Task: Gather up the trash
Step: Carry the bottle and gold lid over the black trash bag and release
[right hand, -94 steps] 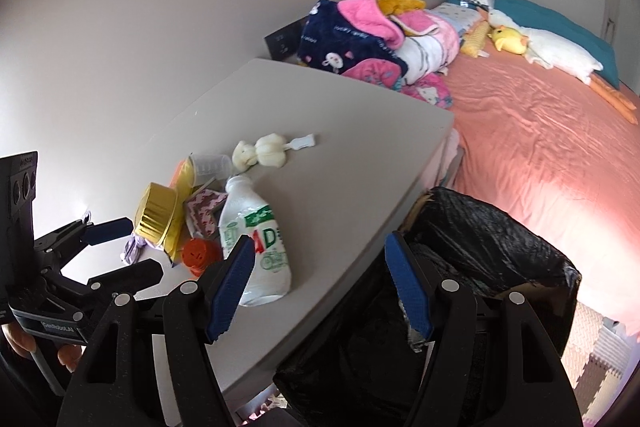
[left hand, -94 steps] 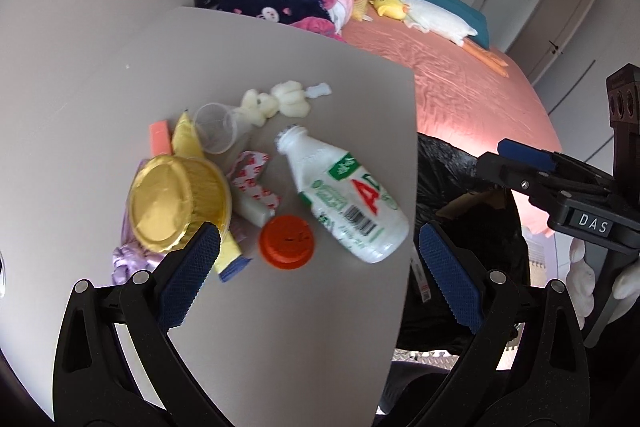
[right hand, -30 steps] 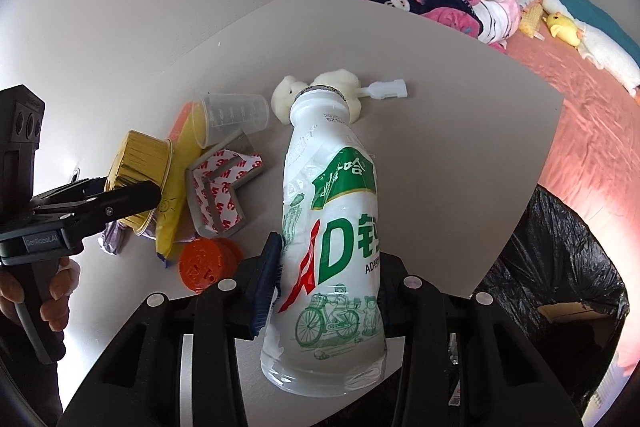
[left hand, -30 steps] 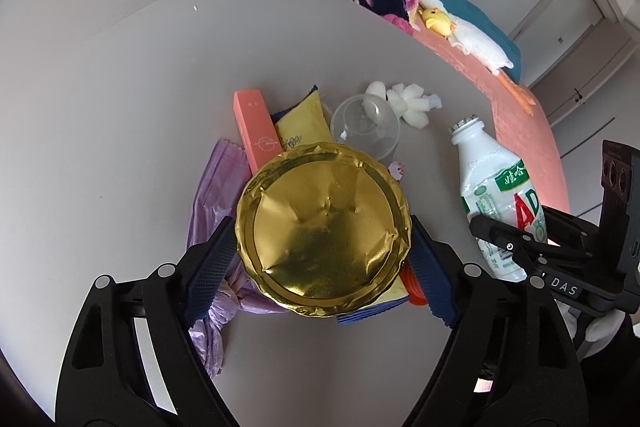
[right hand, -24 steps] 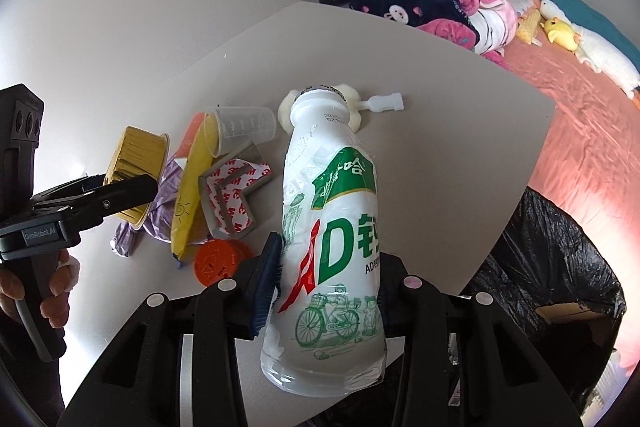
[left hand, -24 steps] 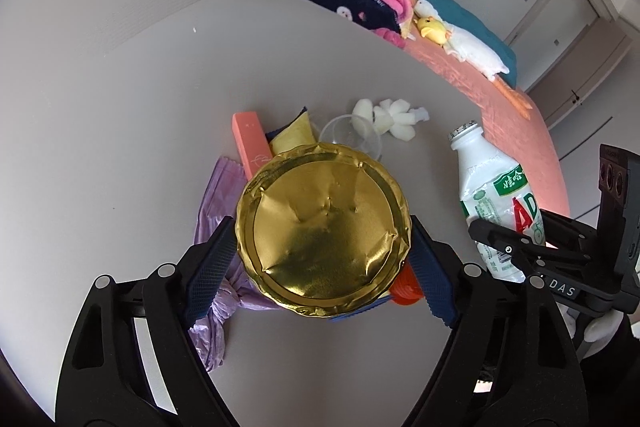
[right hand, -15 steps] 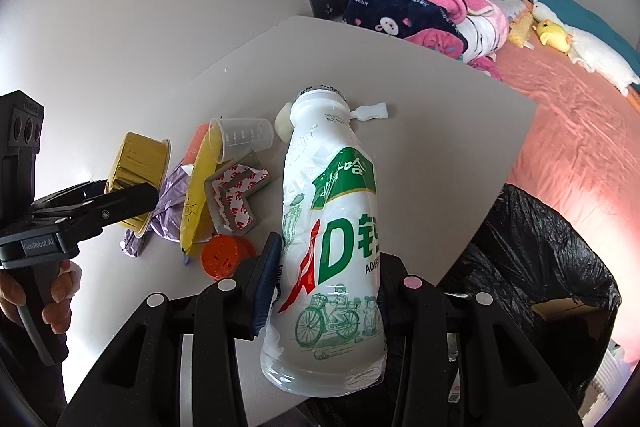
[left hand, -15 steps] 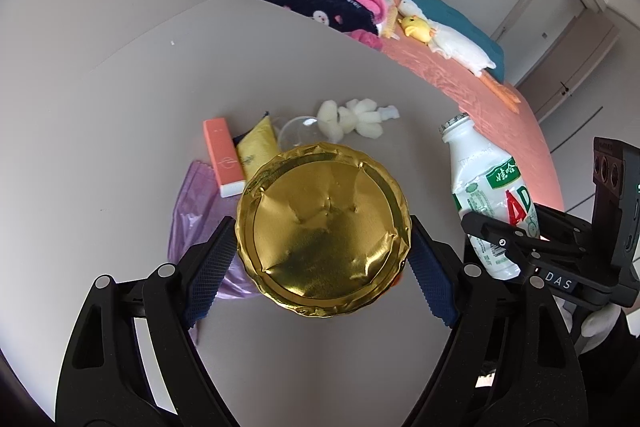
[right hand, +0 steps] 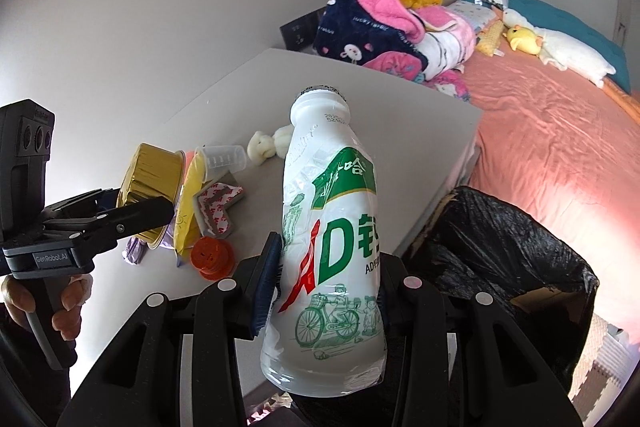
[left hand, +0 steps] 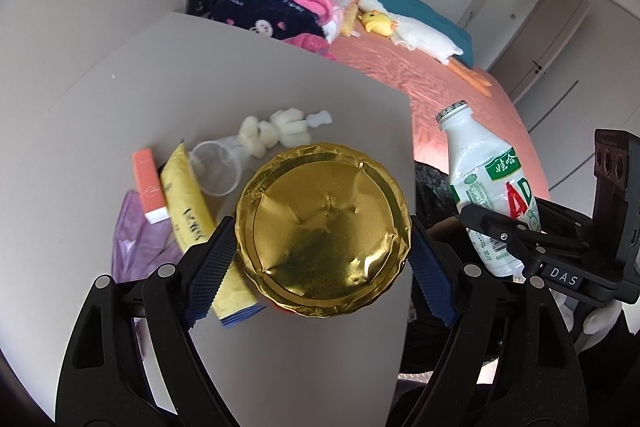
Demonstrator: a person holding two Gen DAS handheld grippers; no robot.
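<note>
My left gripper (left hand: 320,259) is shut on a gold foil cup (left hand: 323,230) and holds it above the grey table (left hand: 200,75); the cup also shows in the right wrist view (right hand: 154,187). My right gripper (right hand: 328,267) is shut on a white AD milk bottle (right hand: 332,227), lifted off the table near its right edge; the bottle also shows in the left wrist view (left hand: 486,187). A black-lined trash bin (right hand: 500,267) stands on the floor to the right of the table. More trash lies on the table: an orange lid (right hand: 212,257), a yellow wrapper (left hand: 192,211), a clear cup (left hand: 218,167).
A pink box (left hand: 149,187), a purple bag (left hand: 132,239), white foam pieces (left hand: 276,131) and a red-white packet (right hand: 218,203) lie on the table. A bed with a pink sheet (right hand: 560,131), piled blankets (right hand: 380,23) and plush toys is behind.
Both grippers closed on their items and lifted them. The foil cup and the bottle have risen off the table and shifted right, toward the bin.
</note>
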